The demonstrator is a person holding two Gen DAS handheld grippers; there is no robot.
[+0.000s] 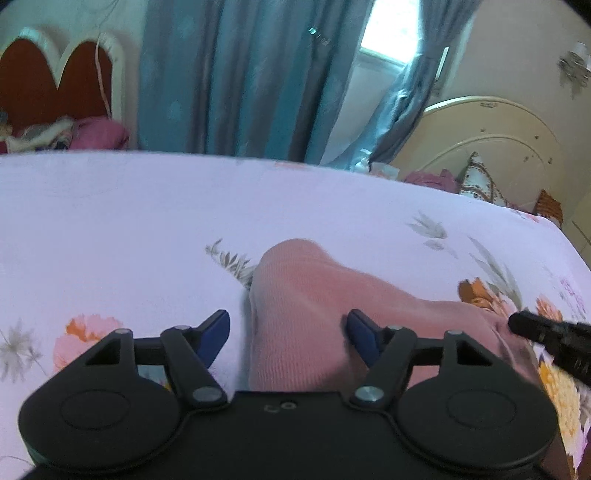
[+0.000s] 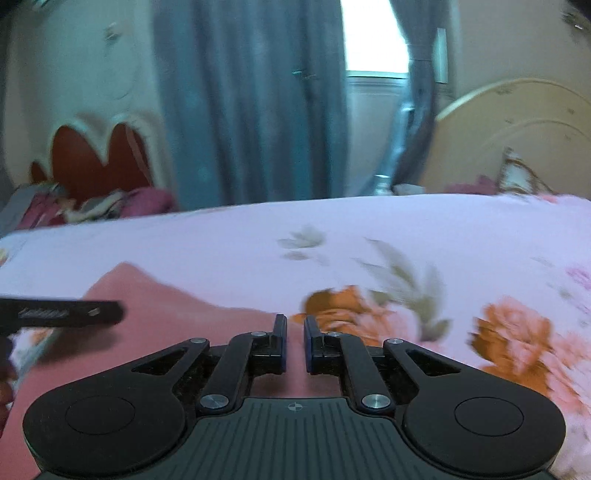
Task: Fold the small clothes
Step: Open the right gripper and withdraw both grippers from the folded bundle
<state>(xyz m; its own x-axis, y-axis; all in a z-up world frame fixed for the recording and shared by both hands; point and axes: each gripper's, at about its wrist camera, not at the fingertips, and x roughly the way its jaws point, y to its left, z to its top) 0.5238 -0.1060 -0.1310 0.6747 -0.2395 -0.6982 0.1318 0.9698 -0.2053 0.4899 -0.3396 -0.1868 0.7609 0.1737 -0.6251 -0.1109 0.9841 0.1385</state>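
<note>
Garment [image 2: 155,314] edge under gripper [image 2: 294,341] blurred

Pink garment [image 1: 306,295], floral lilac bedsheet [image 1: 147,221]

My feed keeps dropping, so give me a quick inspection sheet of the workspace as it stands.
Surface: bedsheet, pale with flower print, covers the bed.
Job's things: pink garment lies humped on the sheet.
Clutter: nothing seen on the sheet near the garment; heaped fabrics lie beyond its far edge.
Grippers: left gripper open, garment between its fingers; right gripper nearly shut over the garment's edge, grip unclear.
Cables: nothing seen.
Surroundings: blue curtains, window, cream headboard.
</note>
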